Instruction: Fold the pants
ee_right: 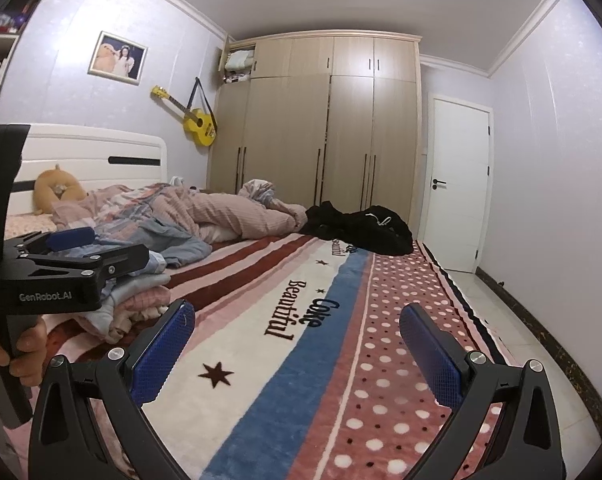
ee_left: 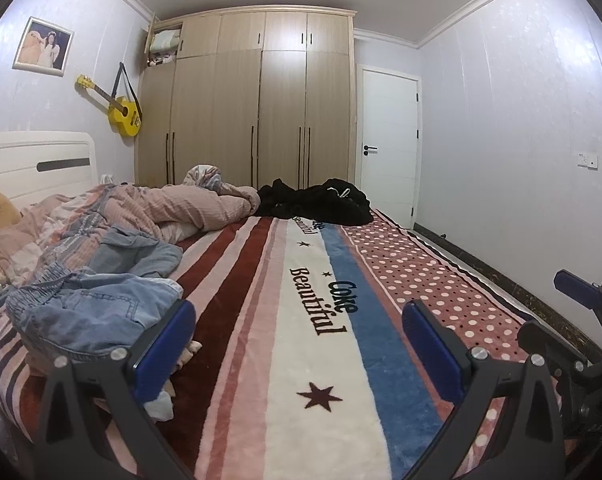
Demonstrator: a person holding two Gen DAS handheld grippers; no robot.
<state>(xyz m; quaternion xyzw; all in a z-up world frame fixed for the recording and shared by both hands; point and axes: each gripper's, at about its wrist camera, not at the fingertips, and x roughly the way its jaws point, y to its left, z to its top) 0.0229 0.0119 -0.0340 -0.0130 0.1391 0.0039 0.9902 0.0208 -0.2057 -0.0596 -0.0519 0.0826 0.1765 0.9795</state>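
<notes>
Crumpled light-blue denim pants (ee_left: 81, 304) lie in a heap on the left of the bed, with more denim behind them (ee_left: 137, 256); they also show in the right wrist view (ee_right: 181, 246). My left gripper (ee_left: 301, 344) is open and empty, low over the striped blanket (ee_left: 333, 380), its left finger beside the denim heap. My right gripper (ee_right: 297, 348) is open and empty over the same blanket, to the right of the left one. The left gripper's body shows at the left of the right wrist view (ee_right: 65, 276).
A black garment pile (ee_left: 317, 202) lies at the far end of the bed. A pink quilt (ee_left: 181, 208) is bunched at the back left. Folded light clothes (ee_right: 137, 308) sit near the denim. Bed edge and floor (ee_right: 513, 320) are to the right; wardrobe (ee_left: 257, 112) behind.
</notes>
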